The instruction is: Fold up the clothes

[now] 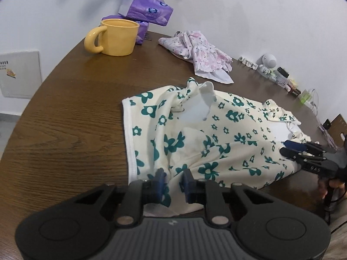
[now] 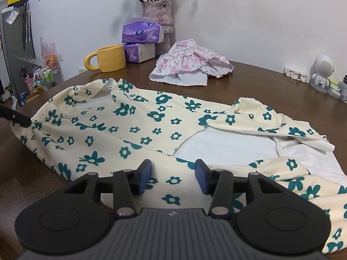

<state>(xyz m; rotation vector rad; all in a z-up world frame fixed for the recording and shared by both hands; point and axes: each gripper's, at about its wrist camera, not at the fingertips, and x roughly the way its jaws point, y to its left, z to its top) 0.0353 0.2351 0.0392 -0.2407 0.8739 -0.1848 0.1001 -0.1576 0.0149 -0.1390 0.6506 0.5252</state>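
Starting at the left gripper [image 1: 172, 178]: its two blue pads sit close together with a fold of the cream shirt with green flowers [image 1: 216, 134] bunched up between them, so it's pinching the fabric at the near edge. The right gripper [image 2: 173, 178] is a different story: jaws apart, pads hovering over flat cloth, gripping nothing.

That shirt is spread across the middle of the brown wooden table [image 1: 65, 130], partly rumpled, white lining showing at the collar.

What each camera gets that the other doesn't: the left wrist view catches the right gripper from outside, at about 3 o'clock, its fingers lying against the far end of the shirt, with a bit of the person's hand [image 1: 331, 184] under it. The right wrist view only sees one dark finger tip of the left gripper at 9 o'clock, touching the shirt's edge. It also shows the open white inside of the shirt at 3 o'clock, plus a vase [image 2: 157, 17] with dried flowers at 12 and a cluttered rack [image 2: 41, 73] off the table at 9.

Both views have the yellow mug [image 1: 118, 38] around 11 o'clock, purple tissue packs [image 1: 149, 10] stacked just behind it, and a crumpled pink floral garment [image 1: 195, 49] near 12, well apart from the shirt. A small white robot figure [image 2: 322, 71] stands by the wall at 2 o'clock.
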